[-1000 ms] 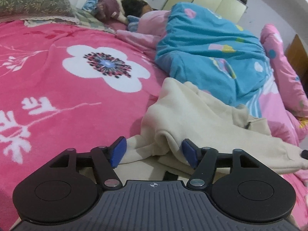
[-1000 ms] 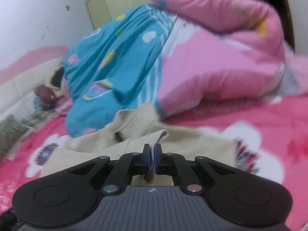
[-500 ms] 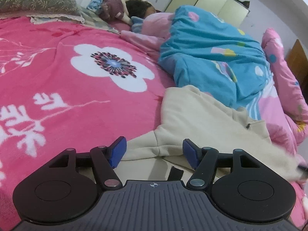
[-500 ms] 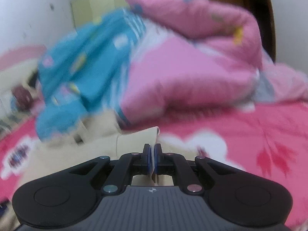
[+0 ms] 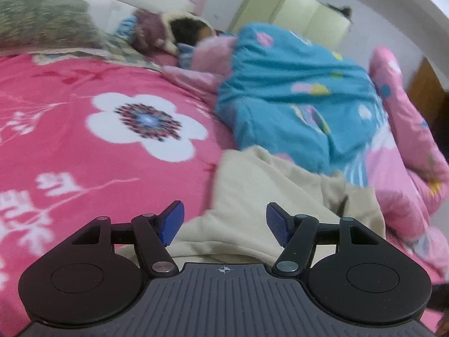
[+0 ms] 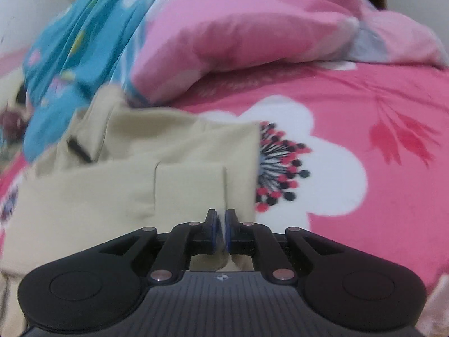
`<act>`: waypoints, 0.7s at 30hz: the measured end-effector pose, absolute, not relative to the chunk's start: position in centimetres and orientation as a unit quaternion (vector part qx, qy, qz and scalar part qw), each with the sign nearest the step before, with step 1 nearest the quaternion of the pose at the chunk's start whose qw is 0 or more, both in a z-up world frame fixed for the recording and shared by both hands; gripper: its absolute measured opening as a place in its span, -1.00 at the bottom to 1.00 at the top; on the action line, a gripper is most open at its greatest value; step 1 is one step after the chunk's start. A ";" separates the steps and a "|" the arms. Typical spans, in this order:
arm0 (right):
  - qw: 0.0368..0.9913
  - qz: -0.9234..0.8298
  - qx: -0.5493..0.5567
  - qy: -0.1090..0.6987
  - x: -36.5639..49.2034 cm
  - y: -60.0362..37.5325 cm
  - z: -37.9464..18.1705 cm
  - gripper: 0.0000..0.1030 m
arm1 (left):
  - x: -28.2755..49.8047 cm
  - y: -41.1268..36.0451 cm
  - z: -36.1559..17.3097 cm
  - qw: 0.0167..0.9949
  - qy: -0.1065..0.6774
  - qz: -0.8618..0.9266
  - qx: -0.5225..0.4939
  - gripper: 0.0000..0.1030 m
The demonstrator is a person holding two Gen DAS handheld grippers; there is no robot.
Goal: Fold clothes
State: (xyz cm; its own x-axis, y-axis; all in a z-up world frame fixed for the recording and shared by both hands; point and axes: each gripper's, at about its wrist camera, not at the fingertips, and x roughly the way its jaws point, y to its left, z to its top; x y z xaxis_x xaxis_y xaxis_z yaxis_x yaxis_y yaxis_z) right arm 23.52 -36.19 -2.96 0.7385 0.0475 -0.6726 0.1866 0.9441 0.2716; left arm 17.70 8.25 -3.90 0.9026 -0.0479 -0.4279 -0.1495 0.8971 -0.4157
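Observation:
A cream garment (image 5: 266, 185) lies on the pink flowered blanket (image 5: 84, 154), bunched against a blue quilt. My left gripper (image 5: 224, 221) hovers open just above its near edge, with cloth below the blue pads but nothing pinched. In the right wrist view the cream garment (image 6: 112, 191) lies spread in flat layers with a folded flap on top. My right gripper (image 6: 220, 224) is low over it. Its jaws are opening by a sliver, and a thin edge of that flap still sits pressed between the pads.
A person lies under the blue quilt (image 5: 294, 98) at the far side, head (image 5: 188, 28) beside a green pillow (image 5: 42, 19). A bulky pink quilt (image 6: 238, 33) rises just behind the garment. Pale cabinets (image 5: 303, 14) stand against the wall.
My right gripper came down and across with the cream cloth, and the garment now lies flatter on the blanket. The left gripper lifted a little and stayed open.

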 end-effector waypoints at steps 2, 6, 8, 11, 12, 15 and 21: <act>0.931 -0.056 0.153 0.327 22.8 -36.0 -1.0 -0.86 | 18.9 7.5 -4.3 0.950 0.230 0.023 -0.211 0.26; 0.956 -0.003 0.122 0.268 22.1 -33.4 1.9 -0.86 | 20.5 6.9 -5.9 0.944 0.261 0.032 -0.201 0.26; 0.957 0.024 0.109 0.268 22.8 -31.7 1.3 -0.86 | 20.5 7.2 -7.0 0.940 0.270 0.039 -0.205 0.26; 0.944 0.022 0.116 0.308 24.2 -31.2 -2.9 -0.88 | 20.3 7.8 -7.3 0.938 0.265 0.034 -0.222 0.26; 0.941 0.017 0.117 0.316 24.5 -31.3 -4.3 -0.90 | 20.2 7.8 -7.3 0.938 0.266 0.035 -0.220 0.26; 0.931 0.001 0.120 0.344 24.9 -31.3 -5.1 -0.91 | 20.2 7.5 -7.4 0.940 0.266 0.036 -0.212 0.28; 0.948 -0.015 0.073 0.310 24.6 -30.7 -2.8 -0.86 | 20.0 7.9 -7.5 0.938 0.261 0.032 -0.227 0.29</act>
